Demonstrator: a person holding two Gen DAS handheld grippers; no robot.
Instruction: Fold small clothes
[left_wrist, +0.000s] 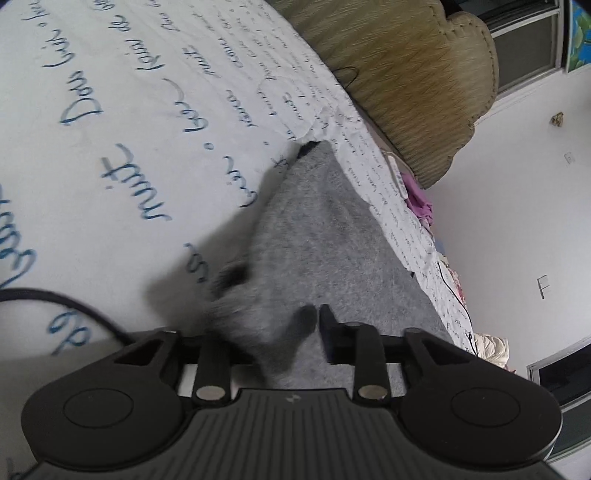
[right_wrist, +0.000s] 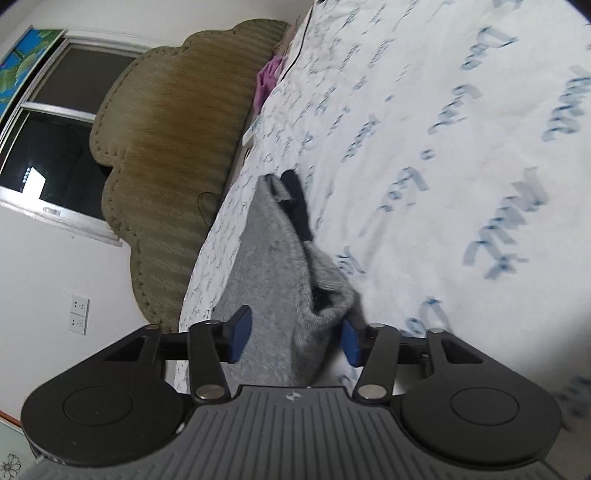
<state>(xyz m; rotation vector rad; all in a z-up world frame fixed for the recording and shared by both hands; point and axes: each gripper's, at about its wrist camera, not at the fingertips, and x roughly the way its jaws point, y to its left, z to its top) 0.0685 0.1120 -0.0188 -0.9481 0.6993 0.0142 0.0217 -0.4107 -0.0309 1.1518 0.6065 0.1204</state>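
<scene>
A fuzzy grey knitted garment with a dark collar lies on a white bedspread printed with blue handwriting, near the edge beside a tan cloud-shaped ribbed headboard. The right gripper has its blue-padded jaws apart, a bunched ribbed cuff between them; the right pad touches the wool, the left stands clear. The left gripper also stands parted over the same knit, one finger sharp, the other lost in blur behind the wool. A pink cloth sits at the bed's edge.
</scene>
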